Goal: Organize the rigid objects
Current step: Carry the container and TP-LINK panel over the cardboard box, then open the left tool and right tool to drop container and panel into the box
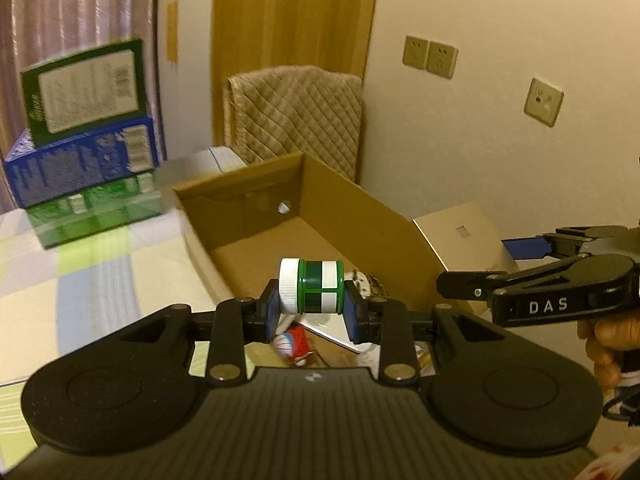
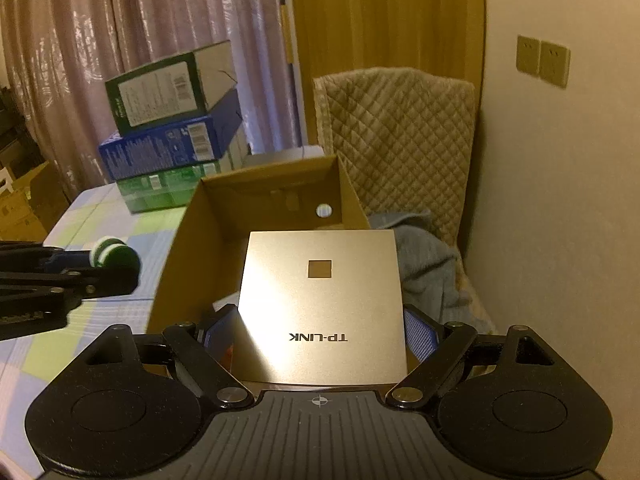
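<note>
Two hand-held grippers hovered over a cardboard box (image 2: 180,248): left hand-held gripper (image 1: 311,312) pinching a light, rigid green-and-white bottle (image 1: 312,286) end-to-end, right hand-held gripper (image 2: 320,332) clamping a slick gold TP-LINK box (image 2: 320,304) by its edges.

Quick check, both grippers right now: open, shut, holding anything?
Left gripper: shut on the small green-and-white jar with a white cap.
Right gripper: shut on the flat gold TP-LINK box.

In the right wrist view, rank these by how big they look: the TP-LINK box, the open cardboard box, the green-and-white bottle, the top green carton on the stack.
1. Open cardboard box
2. TP-LINK box, though it sits nearest the camera, so its rank is unsure
3. Top green carton
4. Green-and-white bottle
</note>
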